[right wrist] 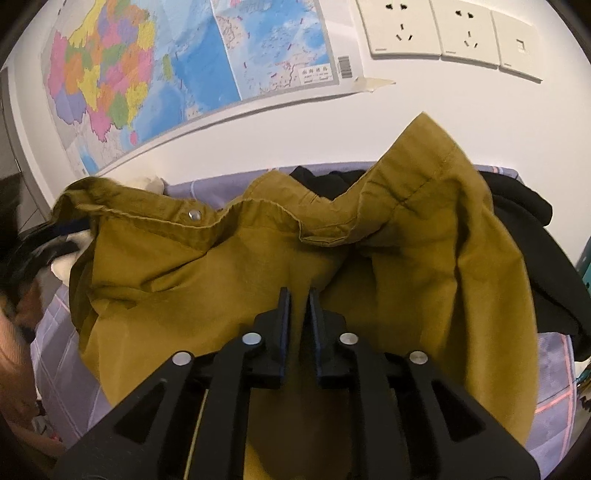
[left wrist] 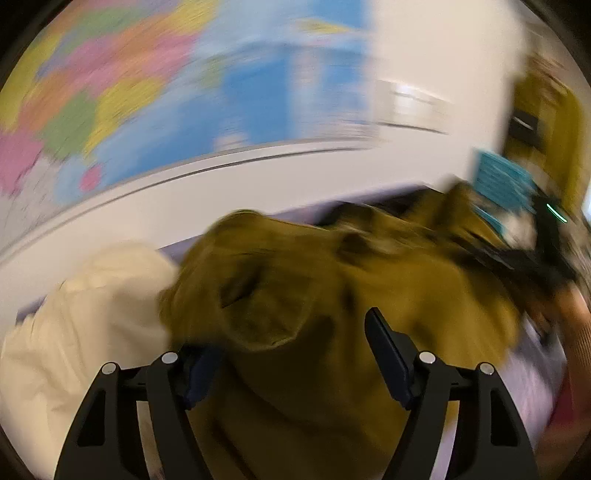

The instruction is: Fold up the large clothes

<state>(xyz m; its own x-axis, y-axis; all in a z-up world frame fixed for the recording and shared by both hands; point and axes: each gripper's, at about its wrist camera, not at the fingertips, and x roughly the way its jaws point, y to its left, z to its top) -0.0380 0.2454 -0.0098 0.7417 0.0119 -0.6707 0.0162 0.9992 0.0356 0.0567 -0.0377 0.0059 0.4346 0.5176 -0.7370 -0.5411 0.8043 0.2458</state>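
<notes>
An olive-yellow jacket (right wrist: 207, 266) lies crumpled on a lilac checked bed sheet (right wrist: 59, 354), its snap-button edge toward the wall. My right gripper (right wrist: 298, 295) sits low over the middle of the jacket, jaws a narrow gap apart. A ridge of the cloth runs up between them, and the pads do not press on it. In the blurred left wrist view my left gripper (left wrist: 291, 339) stands wide open over the jacket (left wrist: 332, 295), with loose fabric covering its left fingertip. The left gripper (right wrist: 55, 236) also shows at the jacket's left end. The right gripper (left wrist: 546, 236) appears at far right.
A cream garment (left wrist: 85, 317) lies left of the jacket, and a black garment (right wrist: 524, 229) lies behind it on the right. The white wall close behind carries a coloured map (right wrist: 155, 74) and wall sockets (right wrist: 436, 33). A hand (right wrist: 18, 314) holds the left gripper.
</notes>
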